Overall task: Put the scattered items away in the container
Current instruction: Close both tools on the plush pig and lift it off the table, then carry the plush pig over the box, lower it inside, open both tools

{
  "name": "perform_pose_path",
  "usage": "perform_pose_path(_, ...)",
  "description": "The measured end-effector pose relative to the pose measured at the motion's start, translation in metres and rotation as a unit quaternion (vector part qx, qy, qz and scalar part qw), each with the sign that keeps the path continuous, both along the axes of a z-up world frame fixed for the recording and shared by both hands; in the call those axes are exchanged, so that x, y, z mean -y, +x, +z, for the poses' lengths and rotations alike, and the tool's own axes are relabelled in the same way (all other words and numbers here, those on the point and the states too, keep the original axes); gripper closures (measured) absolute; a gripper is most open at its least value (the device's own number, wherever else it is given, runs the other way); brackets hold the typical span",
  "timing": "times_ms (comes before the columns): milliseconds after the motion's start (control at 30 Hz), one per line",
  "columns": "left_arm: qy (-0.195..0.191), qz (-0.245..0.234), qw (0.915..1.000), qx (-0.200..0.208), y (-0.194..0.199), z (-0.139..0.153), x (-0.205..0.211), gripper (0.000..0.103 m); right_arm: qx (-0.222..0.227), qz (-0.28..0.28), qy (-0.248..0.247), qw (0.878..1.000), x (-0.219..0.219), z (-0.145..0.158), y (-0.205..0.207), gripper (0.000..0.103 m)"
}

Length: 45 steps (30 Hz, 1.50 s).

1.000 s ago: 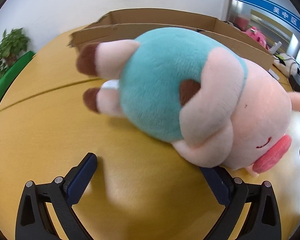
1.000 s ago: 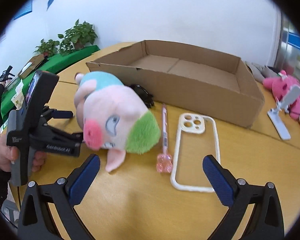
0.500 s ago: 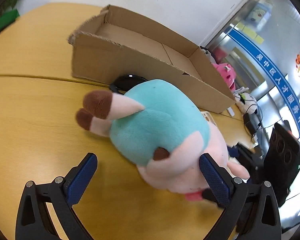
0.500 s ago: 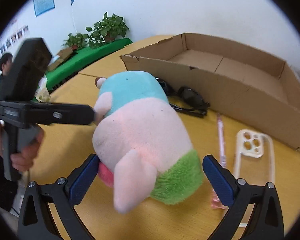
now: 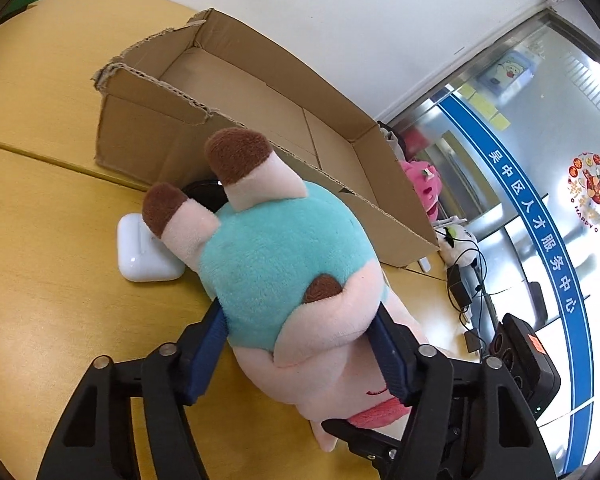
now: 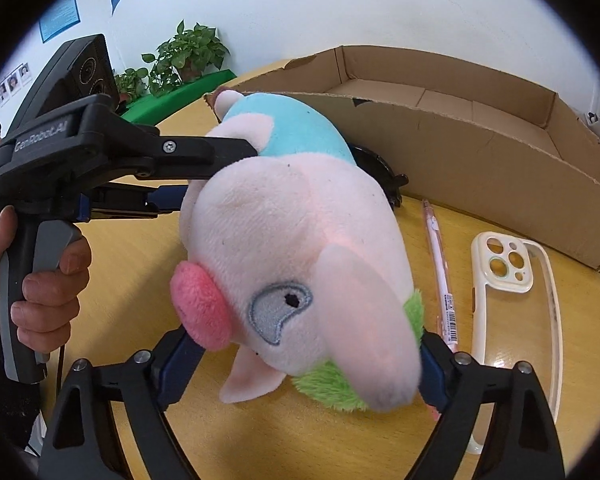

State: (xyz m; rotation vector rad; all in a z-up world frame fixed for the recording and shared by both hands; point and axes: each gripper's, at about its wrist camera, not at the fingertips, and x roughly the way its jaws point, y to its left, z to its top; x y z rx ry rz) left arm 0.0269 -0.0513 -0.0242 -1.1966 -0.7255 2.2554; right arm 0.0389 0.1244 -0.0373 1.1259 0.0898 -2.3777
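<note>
Counts: one plush pig (image 5: 284, 280), one white earbud case (image 5: 140, 252), one black corded item behind the pig, identity unclear, one pink pen (image 6: 440, 276), one clear phone case (image 6: 512, 288), one cardboard box (image 5: 148, 128). Two more plush toys sit past the box's far end, off the task area.

Left gripper (image 5: 300, 344): held level, both blue pads pressed into the pig's teal body from either side, clenched on it. A bare hand (image 6: 40, 280) wraps its grey handle, finger on the trigger.

Right gripper (image 6: 304, 364): low, pointing toward the box, pads squeezing the pig's head at cheek and green ear, also gripping.

Pig lies on the yellow table (image 5: 40, 300) just in front of the box's near wall, feet toward the box, head toward the right gripper. Earbud case touches its leg.

Box: open-topped, its visible floor bare cardboard. Pen and phone case lie side by side on the table, right of the pig.
</note>
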Motion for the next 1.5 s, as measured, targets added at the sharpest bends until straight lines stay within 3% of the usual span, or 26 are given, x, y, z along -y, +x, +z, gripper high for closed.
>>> perform_pose_path(167,-0.012,0.002,0.9991,-0.041,0.016,0.025,0.0,0.036,-0.033,0.015,0.002,0.999,-0.001,0.016,0.017,0.021)
perform_pose_path(400,-0.026,0.004,0.9927,-0.118,0.026,0.082,-0.005,0.036,-0.099,0.016,-0.011,0.995,-0.014,0.06,0.035,0.021)
perform_pose_path(800,-0.052,0.003,0.9765,-0.209,-0.016,0.171,-0.016,0.038,-0.167,0.026,-0.011,0.986,-0.039,0.136,0.005,0.023)
perform_pose_path(1100,-0.062,0.022,0.9779,-0.198,-0.095,0.215,-0.001,0.045,-0.177,0.073,0.023,0.981,-0.027,0.186,-0.084,0.027)
perform_pose_path(1267,-0.064,0.025,0.9802,-0.186,-0.136,0.217,0.001,0.049,-0.169,0.08,0.028,0.982,-0.005,0.186,-0.13,0.03)
perform_pose_path(1400,-0.063,0.024,0.9828,-0.172,-0.17,0.213,0.003,0.063,-0.168,0.081,0.029,0.982,-0.006,0.185,-0.156,0.032)
perform_pose_path(1500,-0.065,0.024,0.9846,-0.161,-0.194,0.208,0.003,0.065,-0.164,0.081,0.027,0.983,-0.006,0.182,-0.175,0.033)
